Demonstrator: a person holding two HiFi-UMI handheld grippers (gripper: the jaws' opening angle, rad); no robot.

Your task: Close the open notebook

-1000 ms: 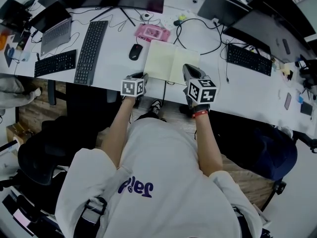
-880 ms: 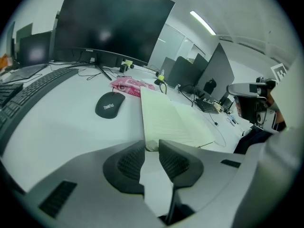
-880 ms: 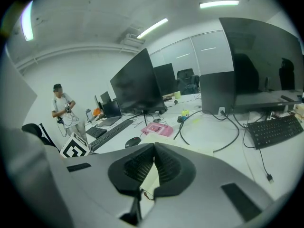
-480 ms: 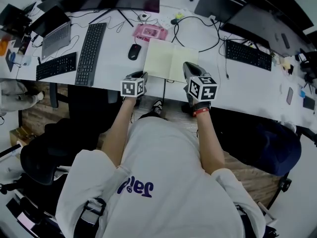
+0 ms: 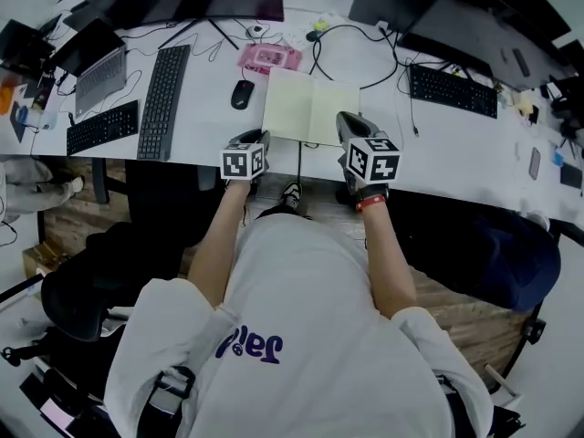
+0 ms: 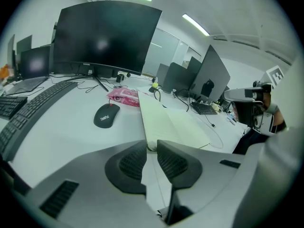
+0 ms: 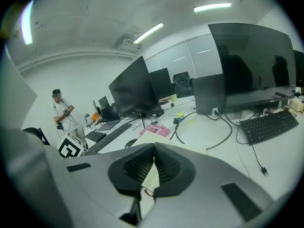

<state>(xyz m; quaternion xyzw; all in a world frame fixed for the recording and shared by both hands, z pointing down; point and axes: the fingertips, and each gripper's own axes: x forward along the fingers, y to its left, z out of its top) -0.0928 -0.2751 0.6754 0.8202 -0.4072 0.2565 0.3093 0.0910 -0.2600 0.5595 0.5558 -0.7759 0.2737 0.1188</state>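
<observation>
The open notebook [image 5: 309, 107] lies flat on the white desk [image 5: 201, 108], cream pages up; it also shows in the left gripper view [image 6: 171, 122]. My left gripper [image 5: 255, 139] sits at the desk's near edge, just left of the notebook's near left corner. Its jaws [image 6: 151, 144] have just been closing and stand a narrow gap apart with nothing between them. My right gripper [image 5: 346, 122] rests over the notebook's near right corner. Its fingertips [image 7: 154, 147] meet, with cream page [image 7: 151, 174] showing behind the gap lower down. Whether they pinch the page cannot be told.
A black mouse [image 5: 240, 94] and a pink packet [image 5: 269, 57] lie left of and behind the notebook. A black cable [image 5: 356, 57] loops at its far right. Keyboards [image 5: 162, 99] and monitors [image 6: 107, 37] fill the rest. A person [image 7: 61, 112] stands far off.
Both grippers keep nearly the same places at the notebook's near corners. The notebook stays open and flat. The head view has shifted slightly.
</observation>
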